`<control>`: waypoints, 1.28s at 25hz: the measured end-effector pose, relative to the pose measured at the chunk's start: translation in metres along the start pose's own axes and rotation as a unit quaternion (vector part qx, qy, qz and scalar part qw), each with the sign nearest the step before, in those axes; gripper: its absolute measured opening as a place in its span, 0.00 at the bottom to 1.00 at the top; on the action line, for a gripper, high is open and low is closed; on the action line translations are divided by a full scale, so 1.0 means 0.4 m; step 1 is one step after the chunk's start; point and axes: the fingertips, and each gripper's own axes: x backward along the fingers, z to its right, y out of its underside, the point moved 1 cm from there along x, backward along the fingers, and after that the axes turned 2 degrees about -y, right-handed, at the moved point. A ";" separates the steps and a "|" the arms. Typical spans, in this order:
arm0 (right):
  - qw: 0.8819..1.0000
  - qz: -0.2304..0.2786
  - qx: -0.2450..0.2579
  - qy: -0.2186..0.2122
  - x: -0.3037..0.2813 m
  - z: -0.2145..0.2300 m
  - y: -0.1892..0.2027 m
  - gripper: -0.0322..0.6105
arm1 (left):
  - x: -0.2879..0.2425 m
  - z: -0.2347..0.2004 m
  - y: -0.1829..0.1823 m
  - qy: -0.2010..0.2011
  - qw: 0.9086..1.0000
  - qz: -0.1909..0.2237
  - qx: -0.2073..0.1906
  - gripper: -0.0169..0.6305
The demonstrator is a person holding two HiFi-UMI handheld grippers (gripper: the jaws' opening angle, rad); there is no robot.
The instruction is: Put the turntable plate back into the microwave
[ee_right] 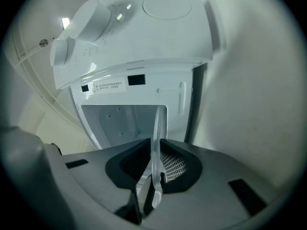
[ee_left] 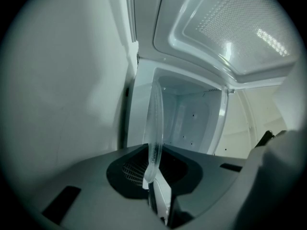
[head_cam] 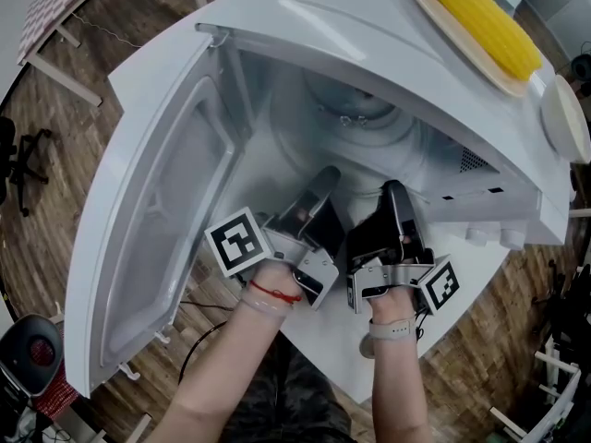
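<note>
Gripping the clear turntable plate (ee_left: 156,123) by its rim, the left tool (head_cam: 323,181) and the right tool (head_cam: 391,192) both clench it, one on each side. The plate sits at the mouth of the white microwave (head_cam: 351,26). Its door (head_cam: 157,210) hangs open at 9 o'clock. Yellow corn (head_cam: 480,17) lies on top at 1 o'clock.

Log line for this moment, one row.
left gripper: shut on turntable plate | right gripper: shut on turntable plate | microwave door: open | stage: plate at cavity opening
</note>
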 end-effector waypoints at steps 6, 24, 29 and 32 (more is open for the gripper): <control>1.000 -0.018 0.022 -0.003 0.014 -0.010 0.014 0.14 | -0.025 0.000 -0.006 -0.001 1.000 -0.002 0.001 0.09; 0.996 -0.076 0.043 -0.002 -0.037 -0.024 0.062 0.13 | -0.082 0.009 -0.009 -0.024 0.999 -0.034 -0.031 0.09; 0.993 -0.106 0.042 0.004 -0.050 -0.011 0.088 0.13 | -0.083 0.007 0.000 -0.033 0.996 -0.066 -0.052 0.09; 0.994 -0.105 0.035 -0.004 -0.051 -0.007 0.094 0.13 | -0.081 0.008 -0.002 -0.034 0.995 -0.073 -0.054 0.09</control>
